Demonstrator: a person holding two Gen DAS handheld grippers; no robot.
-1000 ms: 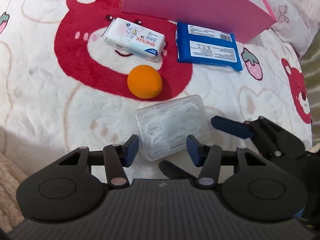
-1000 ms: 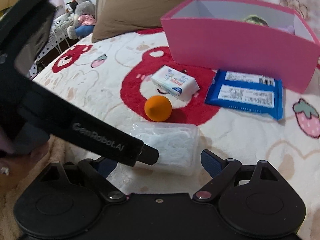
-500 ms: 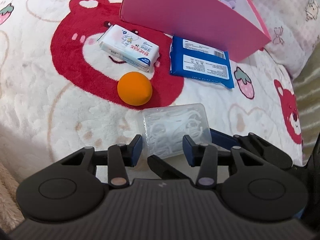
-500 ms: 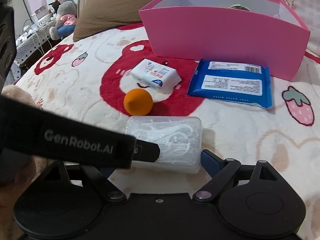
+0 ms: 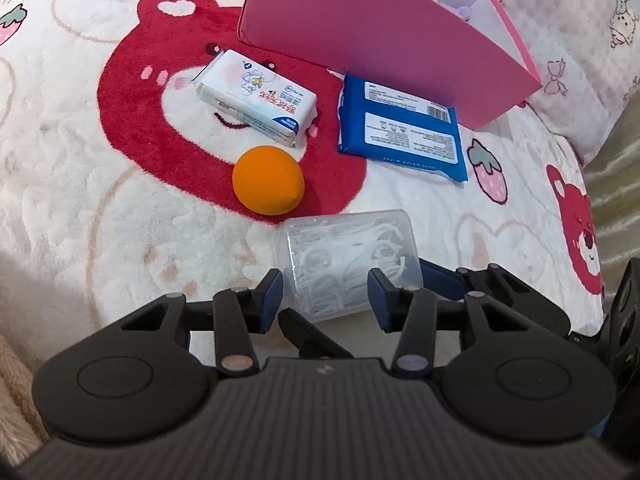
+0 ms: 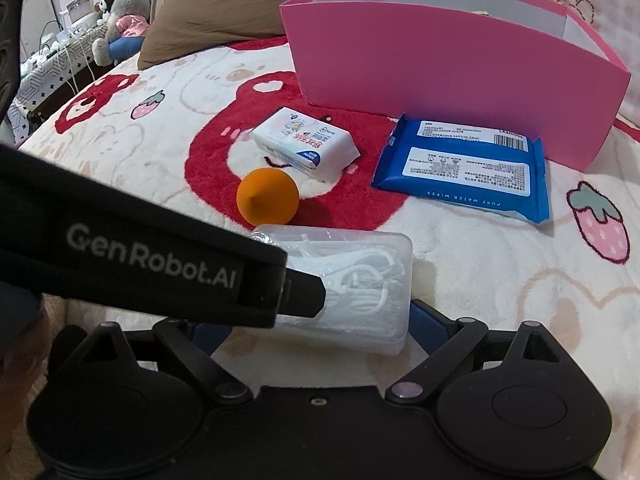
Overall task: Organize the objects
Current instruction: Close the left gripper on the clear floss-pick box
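Left tongs (image 5: 324, 294): closed on clear floss box (image 5: 352, 256), jaws just narrowed.
Right tongs (image 6: 316, 320): open, box between.
Bed (image 5: 80, 160): 1 orange ball (image 5: 267, 180) near box.

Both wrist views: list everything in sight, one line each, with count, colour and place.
floss-pick box: one, clear with white picks, nearest on the blanket
sponge: one, orange, just behind the floss-pick box
tissue pack: one, white, behind the sponge
wipes pack: one, blue, lying flat in front of the pink box
pink box: one, open-topped, at the back
blanket: one, cream with red bears, under everything
pillow: one, brown, far left
plush toys: several, grey, beyond the bed
left hand-held gripper: black, jaws just been closing, on the floss-pick box
right hand-held gripper: black, open, beside that box
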